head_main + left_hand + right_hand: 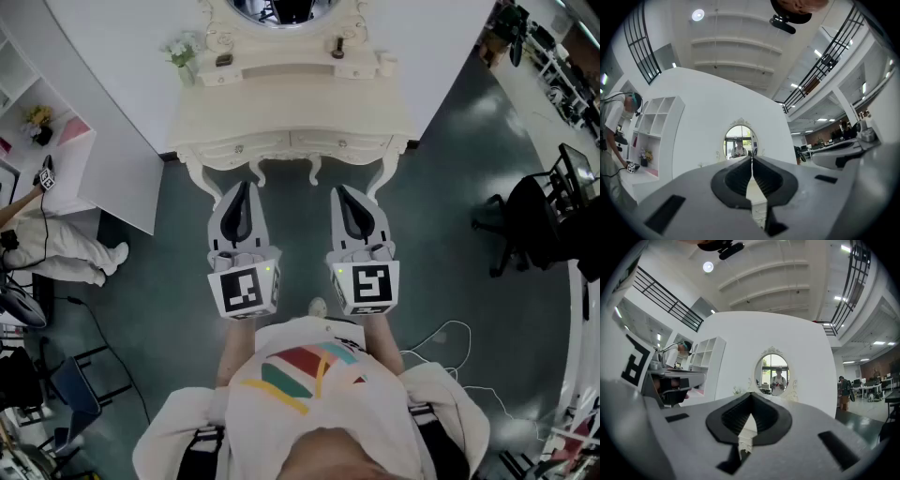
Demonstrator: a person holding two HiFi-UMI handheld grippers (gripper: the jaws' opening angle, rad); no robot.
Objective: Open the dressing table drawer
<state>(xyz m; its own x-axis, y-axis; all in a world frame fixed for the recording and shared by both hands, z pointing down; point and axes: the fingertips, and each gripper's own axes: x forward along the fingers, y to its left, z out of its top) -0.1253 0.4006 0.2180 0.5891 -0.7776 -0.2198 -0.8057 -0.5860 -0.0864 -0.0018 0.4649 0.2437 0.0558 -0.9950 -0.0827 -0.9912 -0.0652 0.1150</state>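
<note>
1. Standing against the white wall (112, 84) at the top of the head view, the cream dressing table (291, 108) has two drawers side by side in its front. The left drawer (239, 148) and the right drawer (342, 142) both sit flush with that front, closed.
2. Both grippers are held out over the dark floor (300, 234) in front of the table, side by side and apart from each other. Their tips point at the table's front edge, near it but touching nothing.
3. The left gripper (245, 187) lines up below the left drawer. Its own view shows the left gripper (751, 161) with its jaws pressed together and nothing between them; the slit behind the tips shows a strip of the cream table (754, 193).
4. The right gripper (339, 191) lines up below the right drawer. Its own view shows the right gripper (751, 395) with its jaws likewise together at the tips and empty, the table (743, 430) seen through the gap behind them.
5. The oval mirror (739, 140) (773, 373) stands straight ahead above the jaws in both gripper views.
6. A small plant (183, 52) stands on the table's surface at its left end.
7. A second person (56, 248) is beside a white shelf unit (42, 127) at the left; an office chair (525, 220) stands at the right.
</note>
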